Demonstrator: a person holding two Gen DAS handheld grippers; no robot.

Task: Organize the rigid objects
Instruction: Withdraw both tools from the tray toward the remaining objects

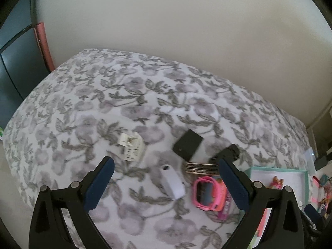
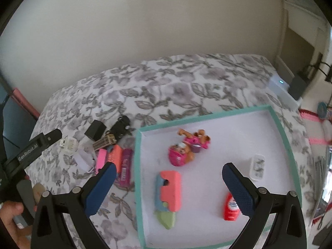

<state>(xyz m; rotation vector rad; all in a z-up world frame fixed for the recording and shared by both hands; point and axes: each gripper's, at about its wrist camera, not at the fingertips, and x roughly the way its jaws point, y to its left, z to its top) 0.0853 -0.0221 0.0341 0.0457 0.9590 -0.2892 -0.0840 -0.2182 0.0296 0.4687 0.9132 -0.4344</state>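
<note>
Teal tray holds toy dog, red tube

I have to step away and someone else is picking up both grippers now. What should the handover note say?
Left hand-held gripper: open, empty, above the clutter on the bed.
Right hand-held gripper: open, empty, over the tray.
Done: puppy toy, coral block toy, red tube and small white case lie in the tray.
Left: pink watch, white device, black box, bracelet, white plug and the rest beside the tray.
</note>
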